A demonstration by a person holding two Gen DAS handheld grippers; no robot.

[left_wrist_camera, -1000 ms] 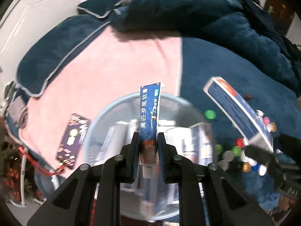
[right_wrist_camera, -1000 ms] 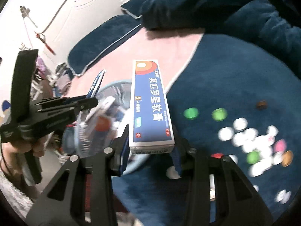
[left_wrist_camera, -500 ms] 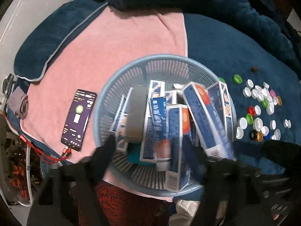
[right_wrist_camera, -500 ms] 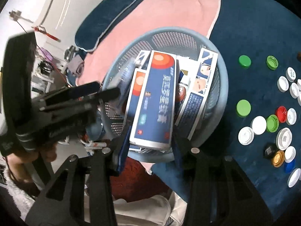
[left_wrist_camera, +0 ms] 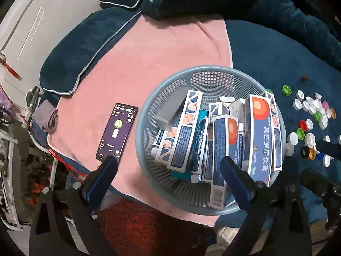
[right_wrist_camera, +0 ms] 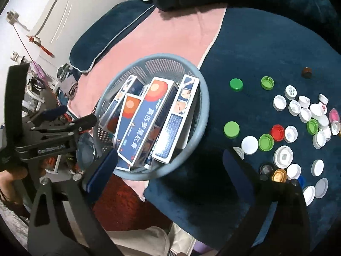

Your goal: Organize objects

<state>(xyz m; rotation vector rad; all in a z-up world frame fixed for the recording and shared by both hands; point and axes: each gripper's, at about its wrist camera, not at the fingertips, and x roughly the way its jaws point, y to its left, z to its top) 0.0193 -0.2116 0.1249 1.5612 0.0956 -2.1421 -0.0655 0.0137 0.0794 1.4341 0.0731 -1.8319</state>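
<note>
A round blue-grey plastic basket (left_wrist_camera: 162, 89) stands on the bed and holds several blue ointment boxes and tubes. The big blue box with an orange disc (left_wrist_camera: 256, 136) lies on top at the right; it also shows in the right wrist view (right_wrist_camera: 147, 119). A blue tube (left_wrist_camera: 197, 149) lies among the boxes. My left gripper (left_wrist_camera: 170, 177) is open and empty above the basket's near rim. My right gripper (right_wrist_camera: 170, 166) is open and empty over the basket's near right edge (right_wrist_camera: 202, 115). Many loose bottle caps (right_wrist_camera: 298, 115) lie on the dark blue blanket to the right.
A phone (left_wrist_camera: 117, 132) with a lit screen lies on the pink towel (left_wrist_camera: 149, 49) left of the basket. Dark blue pillows and a bunched duvet (left_wrist_camera: 234, 0) lie behind. The bed's near edge drops to a red rug (left_wrist_camera: 136, 224). The left gripper shows in the right wrist view (right_wrist_camera: 55, 128).
Both grippers opened and pulled back. The left one let go of the tube and the right one let go of the big blue box; both now lie in the basket.
</note>
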